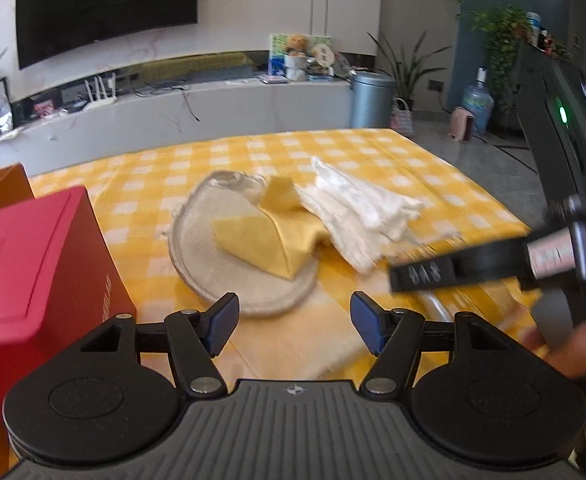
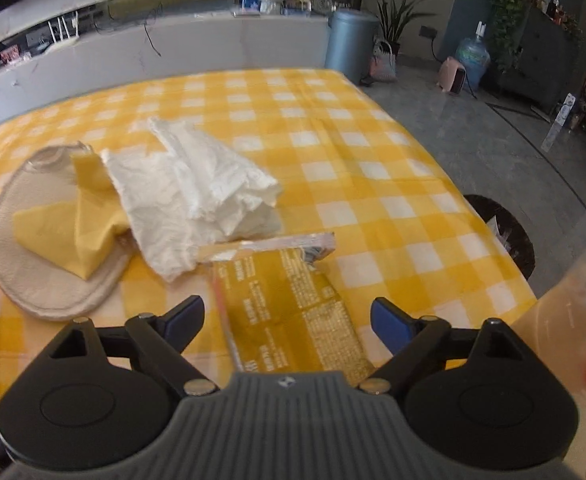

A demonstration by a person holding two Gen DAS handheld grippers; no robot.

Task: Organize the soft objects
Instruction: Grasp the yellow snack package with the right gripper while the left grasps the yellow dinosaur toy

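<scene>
— Grippers?
— My left gripper (image 1: pixel 294 322) and right gripper (image 2: pixel 288 325) both gape wide, holding nothing.
— The soft items?
— Yellow cloth (image 1: pixel 269 240) lies on the round mat (image 1: pixel 197 256); white cloth (image 2: pixel 197 196) overlaps it on the checked tablecloth (image 2: pixel 333 136).

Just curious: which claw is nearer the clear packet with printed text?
Right. The right claw hangs open with the clear packet between its fingers; the left claw faces the round mat, left of it.
</scene>
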